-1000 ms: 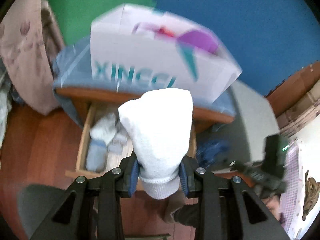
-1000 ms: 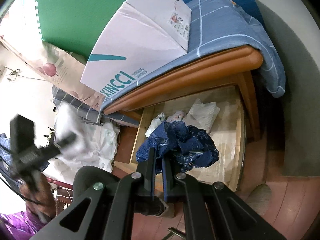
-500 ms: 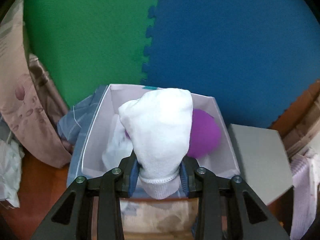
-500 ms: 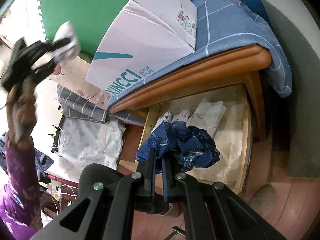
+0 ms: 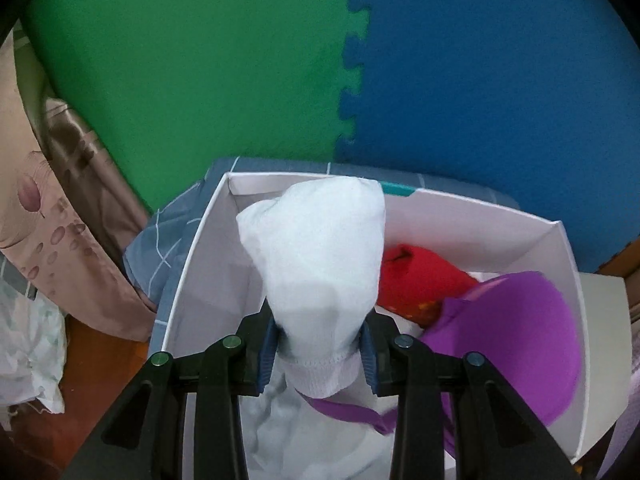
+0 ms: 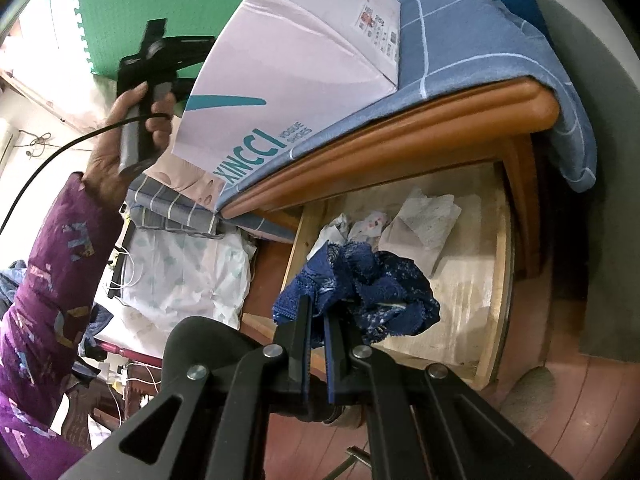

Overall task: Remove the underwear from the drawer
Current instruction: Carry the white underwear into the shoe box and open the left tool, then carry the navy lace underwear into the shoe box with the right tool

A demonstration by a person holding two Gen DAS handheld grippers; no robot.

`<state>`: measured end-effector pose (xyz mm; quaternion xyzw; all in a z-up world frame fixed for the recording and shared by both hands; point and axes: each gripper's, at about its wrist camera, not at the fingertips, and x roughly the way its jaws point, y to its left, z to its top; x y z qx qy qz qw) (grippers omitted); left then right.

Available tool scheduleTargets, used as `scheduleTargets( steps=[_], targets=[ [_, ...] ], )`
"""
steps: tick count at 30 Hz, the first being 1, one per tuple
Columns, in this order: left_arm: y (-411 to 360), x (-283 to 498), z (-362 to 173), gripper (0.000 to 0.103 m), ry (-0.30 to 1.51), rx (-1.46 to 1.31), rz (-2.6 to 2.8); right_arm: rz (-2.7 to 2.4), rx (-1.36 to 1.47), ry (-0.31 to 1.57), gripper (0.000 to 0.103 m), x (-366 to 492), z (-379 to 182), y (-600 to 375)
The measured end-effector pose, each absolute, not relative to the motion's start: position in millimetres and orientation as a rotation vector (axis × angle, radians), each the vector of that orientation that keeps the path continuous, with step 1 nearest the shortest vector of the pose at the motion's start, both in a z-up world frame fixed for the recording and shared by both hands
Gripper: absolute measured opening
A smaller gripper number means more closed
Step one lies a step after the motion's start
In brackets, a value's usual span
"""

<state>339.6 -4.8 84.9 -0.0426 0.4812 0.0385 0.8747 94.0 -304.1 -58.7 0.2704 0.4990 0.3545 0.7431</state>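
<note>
Left tongs (image 5: 320,344) clamped on white garment (image 5: 320,256), above open box (image 5: 568,248). Right tongs (image 6: 318,320) clamped on blue underwear (image 6: 360,288), above drawer (image 6: 500,280). Risk: white piece dropped early lands on box rim, spills out; thin blue lace slips free, falls back.

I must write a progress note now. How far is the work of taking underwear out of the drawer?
Done: red and purple garments already lie in the white box. In hand: the left gripper holds a white garment over that box; the right gripper is shut on blue lace underwear above the open drawer. Left: a few pale pieces remain inside the drawer.
</note>
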Motion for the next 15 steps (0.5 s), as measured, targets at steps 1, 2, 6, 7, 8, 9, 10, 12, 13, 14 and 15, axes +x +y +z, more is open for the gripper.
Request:
scheduleTargets(
  steps=[1,2,6,7,8,9,10,12,13,14,15],
  targets=[
    [-2.9,342.7,81.2,0.034,1.012,-0.086,0.089,0.777,0.592,1.096,0.005,94.3,-59.0,-303.4],
    [-2.4,344.0,79.2,0.035,1.014,-0.082,0.094,0.777,0.592,1.1,0.005,94.5,-59.6,-302.6],
    [-2.5,346.9,75.2,0.041,1.01,-0.028,0.12,0.772,0.592,1.106,0.005,95.2,-60.1,-302.3],
    [-2.3,345.8,76.4,0.044,1.0,-0.027,0.122,0.771,0.593,1.107,0.005,95.0,-60.1,-302.0],
    [-2.5,343.8,78.2,0.053,0.988,-0.021,0.125,0.77,0.594,1.108,0.005,94.9,-60.2,-301.8],
    [-3.2,341.9,80.4,0.06,0.978,-0.013,0.128,0.77,0.593,1.108,0.005,94.8,-60.1,-301.7],
    [-4.6,338.7,84.5,0.074,0.962,-0.002,0.133,0.769,0.591,1.107,0.005,94.9,-60.2,-301.8],
    [-6.8,332.3,92.4,0.078,0.917,0.02,0.126,0.768,0.59,1.108,0.005,94.2,-59.8,-302.4],
    [-8.5,327.7,97.4,0.079,0.894,0.032,0.123,0.768,0.591,1.107,0.005,94.0,-59.3,-302.4],
    [-10.3,322.8,102.3,0.081,0.879,0.037,0.116,0.767,0.59,1.105,0.005,93.9,-59.0,-302.8],
    [-11.7,315.4,108.1,0.082,0.863,0.039,0.1,0.765,0.589,1.103,0.005,93.6,-58.8,-303.4]
  ],
)
